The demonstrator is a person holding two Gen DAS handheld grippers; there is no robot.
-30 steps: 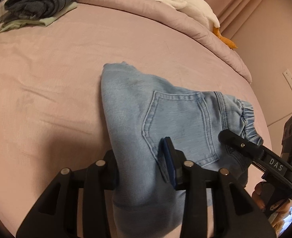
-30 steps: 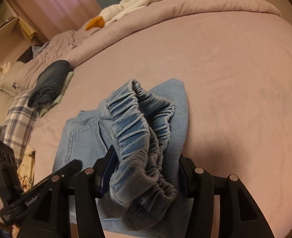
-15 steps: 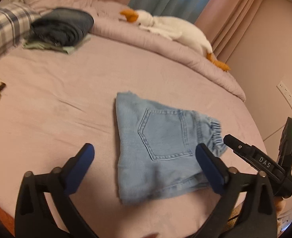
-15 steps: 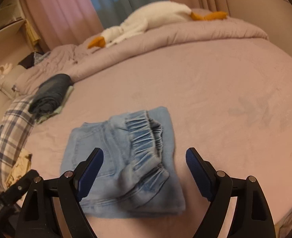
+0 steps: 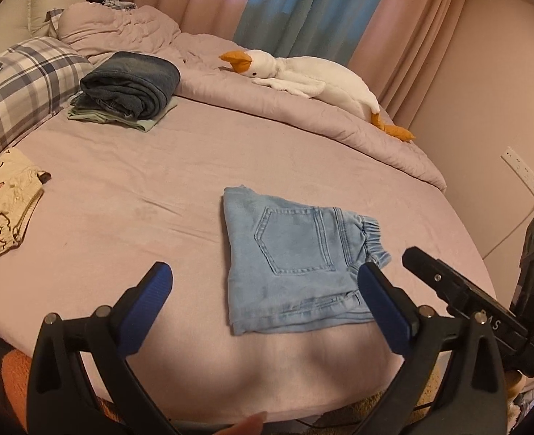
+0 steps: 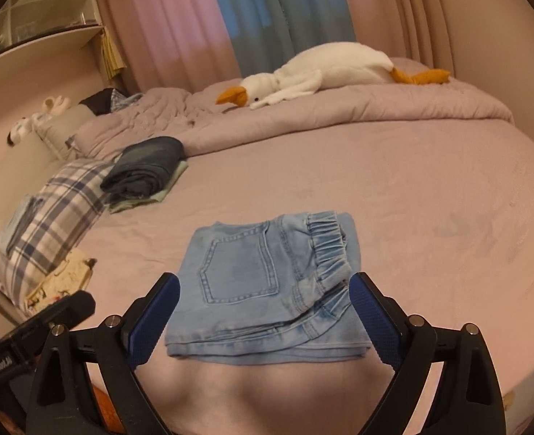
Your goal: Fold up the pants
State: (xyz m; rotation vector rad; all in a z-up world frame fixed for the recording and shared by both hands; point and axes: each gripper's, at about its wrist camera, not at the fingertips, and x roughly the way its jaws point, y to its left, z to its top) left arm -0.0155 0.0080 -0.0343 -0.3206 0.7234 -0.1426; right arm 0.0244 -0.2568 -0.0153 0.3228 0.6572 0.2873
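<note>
Hiding lower layers, folded pants [image 6: 267,282]' pocket side.

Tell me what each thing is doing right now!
Light blue denim pants: folded flat on the bed.
Left gripper: open, empty.
Right gripper: open, empty.
Dark blue folded jeans: stacked on a green cloth.
White plush goose: lying on the blanket.

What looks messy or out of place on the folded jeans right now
Only small things. The light blue jeans lie folded flat on the bed, but the elastic waistband bunches up on top, and the layers at the near edge are not lined up evenly. Both grippers are open and clear of the fabric.
</note>
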